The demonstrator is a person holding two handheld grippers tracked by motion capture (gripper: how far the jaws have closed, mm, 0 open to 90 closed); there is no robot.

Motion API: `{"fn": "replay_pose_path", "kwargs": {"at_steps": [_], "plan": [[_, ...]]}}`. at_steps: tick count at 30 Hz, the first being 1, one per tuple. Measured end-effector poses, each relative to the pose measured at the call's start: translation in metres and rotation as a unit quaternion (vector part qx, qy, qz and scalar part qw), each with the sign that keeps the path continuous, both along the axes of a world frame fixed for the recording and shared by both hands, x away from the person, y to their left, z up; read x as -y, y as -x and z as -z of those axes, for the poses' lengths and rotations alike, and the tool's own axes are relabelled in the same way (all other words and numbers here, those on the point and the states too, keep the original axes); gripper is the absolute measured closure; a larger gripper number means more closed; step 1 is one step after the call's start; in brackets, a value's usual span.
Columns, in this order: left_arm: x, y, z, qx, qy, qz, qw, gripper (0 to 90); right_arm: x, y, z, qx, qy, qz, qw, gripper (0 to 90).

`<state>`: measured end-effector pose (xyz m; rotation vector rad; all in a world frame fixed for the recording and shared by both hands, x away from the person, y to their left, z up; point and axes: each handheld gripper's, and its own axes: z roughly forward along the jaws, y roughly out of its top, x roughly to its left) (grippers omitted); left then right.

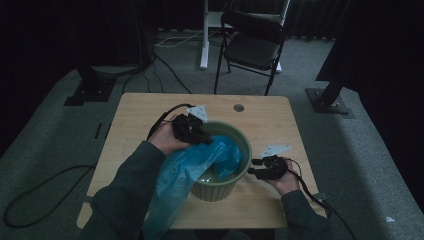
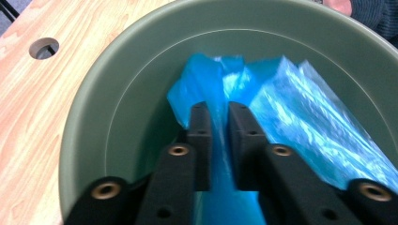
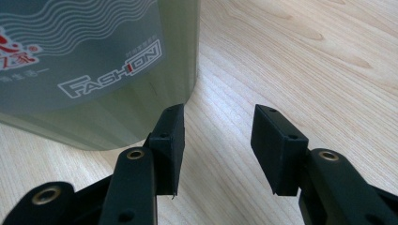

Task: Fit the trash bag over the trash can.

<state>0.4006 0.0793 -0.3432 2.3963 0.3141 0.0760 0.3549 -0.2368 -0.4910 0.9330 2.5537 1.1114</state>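
Note:
A green plastic bin [image 1: 235, 131] stands on the wooden table [image 1: 145, 115]. A blue plastic bag [image 1: 200, 162] hangs over its near rim and reaches down inside. My left gripper [image 1: 202, 137] leans in over the bin's far-left rim. In the left gripper view its jaws [image 2: 219, 110] point into the bin [image 2: 80, 122] with a fold of the bag [image 2: 300, 122] between them, and a narrow gap shows between the pads. My right gripper [image 1: 251, 167] sits low at the bin's right side. Its jaws [image 3: 218, 115] stand apart and empty, beside the bin's printed wall [image 3: 94, 70].
A round cable hole [image 1: 239, 107] lies in the table's far edge. A black folding chair [image 1: 252, 42] stands beyond the table. Cables run across the carpet at left [image 1: 30, 195], and dark stand bases [image 1: 327, 102] flank the table.

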Motion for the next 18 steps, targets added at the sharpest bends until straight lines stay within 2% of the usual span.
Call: {"fn": "replay_pose_path", "kwargs": {"at_steps": [3,5,6,12,13,16,18], "plan": [[-0.004,0.000,-0.001,0.001,0.007,-0.008,0.9999,65.8,0.001,0.000,0.000,0.001,-0.001,0.001,1.0000,54.1],[-0.013,0.002,-0.007,0.007,0.022,-0.017,0.9996,63.8,0.001,0.000,0.000,0.000,-0.001,0.001,1.0000,54.1],[-0.013,0.002,-0.007,0.007,0.022,-0.017,0.9996,62.7,0.001,0.000,0.000,0.000,-0.001,0.001,1.0000,54.1],[-0.033,0.018,-0.020,0.032,0.039,-0.025,0.9984,61.5,0.001,0.000,0.000,0.000,0.000,0.001,1.0000,54.2],[-0.036,0.021,-0.022,0.036,0.047,-0.028,0.9979,61.3,0.000,0.000,0.000,-0.001,0.001,0.001,1.0000,54.2],[-0.049,0.029,-0.021,0.042,0.064,-0.035,0.9964,61.3,0.000,0.000,0.000,-0.001,0.000,0.000,1.0000,54.2],[-0.052,0.031,-0.020,0.042,0.067,-0.038,0.9961,61.1,0.000,0.000,0.000,-0.001,0.000,0.000,1.0000,54.2]]}}
